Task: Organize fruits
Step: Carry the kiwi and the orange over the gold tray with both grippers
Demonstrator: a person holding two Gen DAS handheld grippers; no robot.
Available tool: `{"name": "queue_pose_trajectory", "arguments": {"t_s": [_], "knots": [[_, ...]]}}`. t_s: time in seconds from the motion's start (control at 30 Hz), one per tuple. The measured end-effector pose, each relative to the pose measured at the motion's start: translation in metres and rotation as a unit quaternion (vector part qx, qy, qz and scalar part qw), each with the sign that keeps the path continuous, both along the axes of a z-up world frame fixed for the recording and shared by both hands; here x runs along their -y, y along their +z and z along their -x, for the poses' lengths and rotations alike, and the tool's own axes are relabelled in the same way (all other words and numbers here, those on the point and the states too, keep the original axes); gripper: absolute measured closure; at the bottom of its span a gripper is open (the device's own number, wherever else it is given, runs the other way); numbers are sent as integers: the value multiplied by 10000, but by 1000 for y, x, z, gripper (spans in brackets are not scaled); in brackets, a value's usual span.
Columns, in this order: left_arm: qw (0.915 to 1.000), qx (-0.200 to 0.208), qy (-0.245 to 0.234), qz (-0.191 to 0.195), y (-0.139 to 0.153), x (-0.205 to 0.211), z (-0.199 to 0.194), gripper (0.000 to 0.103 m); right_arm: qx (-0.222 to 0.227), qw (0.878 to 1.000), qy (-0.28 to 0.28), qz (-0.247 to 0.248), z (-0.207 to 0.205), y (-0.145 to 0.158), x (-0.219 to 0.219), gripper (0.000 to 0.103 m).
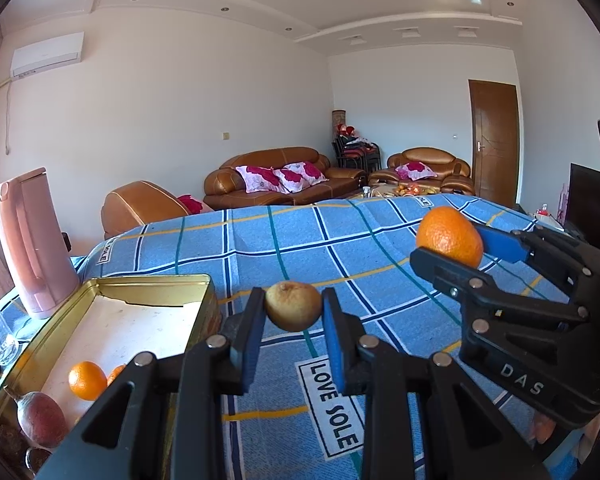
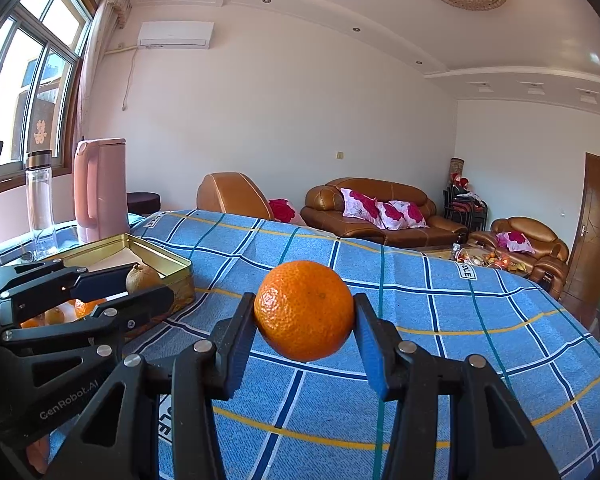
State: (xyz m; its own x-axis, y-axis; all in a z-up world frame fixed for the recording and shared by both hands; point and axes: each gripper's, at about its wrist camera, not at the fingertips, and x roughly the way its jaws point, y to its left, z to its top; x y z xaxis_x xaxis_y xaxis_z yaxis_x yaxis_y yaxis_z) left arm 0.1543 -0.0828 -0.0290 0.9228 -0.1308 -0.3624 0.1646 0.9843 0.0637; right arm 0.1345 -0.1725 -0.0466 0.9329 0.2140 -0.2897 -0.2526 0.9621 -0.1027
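My left gripper [image 1: 293, 309] is shut on a small yellow-brown fruit [image 1: 294, 306], held above the blue checked cloth just right of the gold tin tray [image 1: 156, 284]. My right gripper [image 2: 305, 315] is shut on an orange [image 2: 305, 310], held above the cloth. In the left wrist view the right gripper [image 1: 452, 246] with its orange [image 1: 449, 234] is to the right. In the right wrist view the left gripper [image 2: 146, 280] with its fruit [image 2: 142, 277] is at the left, by the tray [image 2: 160, 258]. The tray holds an orange [image 1: 87, 380] and a reddish fruit [image 1: 40, 418].
A pink kettle [image 1: 30, 240] stands behind the tray, with a clear bottle [image 2: 40, 204] beside it. A glass [image 1: 0, 340] stands left of the tray. The blue cloth [image 1: 300, 248] covers the table. Brown sofas [image 1: 276, 180] stand beyond.
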Motion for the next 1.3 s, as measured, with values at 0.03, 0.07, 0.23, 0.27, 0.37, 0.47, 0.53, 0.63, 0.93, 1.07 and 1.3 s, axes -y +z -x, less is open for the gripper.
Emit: {"name": "queue_pose_trajectory", "arguments": {"t_s": [0.03, 0.07, 0.23, 0.27, 0.37, 0.47, 0.53, 0.63, 0.93, 1.07, 1.3], "knots": [[10000, 6, 1, -17, 0, -1, 2, 73, 3, 10000, 23, 9, 2, 0, -1, 53], [10000, 20, 4, -29, 0, -2, 4, 73, 5, 10000, 50, 16, 4, 0, -3, 53], [9999, 80, 57, -64, 0, -10, 12, 73, -5, 9998, 185, -4, 14, 0, -10, 53], [9999, 97, 72, -66, 0, -11, 13, 73, 2, 9998, 213, -4, 16, 1, -12, 53], [9999, 119, 99, -48, 1, -16, 17, 73, 17, 9996, 275, 17, 20, 0, -17, 53], [9998, 143, 143, -20, 1, -21, 22, 73, 24, 9995, 329, 11, 23, 0, -22, 53], [9997, 163, 186, -11, 2, -25, 26, 73, 17, 9993, 367, 8, 25, 0, -25, 53], [9996, 171, 233, 6, 2, -32, 29, 73, 10, 9991, 428, -9, 27, 0, -30, 53], [9990, 155, 412, 53, 2, -53, 34, 73, -5, 9981, 610, 4, 32, -1, -44, 53], [9988, 158, 465, 65, 2, -59, 38, 73, 3, 9976, 687, -4, 35, 0, -50, 53], [9981, 191, 585, 54, 5, -73, 44, 73, 14, 9966, 823, -79, 38, 4, -59, 53]]}}
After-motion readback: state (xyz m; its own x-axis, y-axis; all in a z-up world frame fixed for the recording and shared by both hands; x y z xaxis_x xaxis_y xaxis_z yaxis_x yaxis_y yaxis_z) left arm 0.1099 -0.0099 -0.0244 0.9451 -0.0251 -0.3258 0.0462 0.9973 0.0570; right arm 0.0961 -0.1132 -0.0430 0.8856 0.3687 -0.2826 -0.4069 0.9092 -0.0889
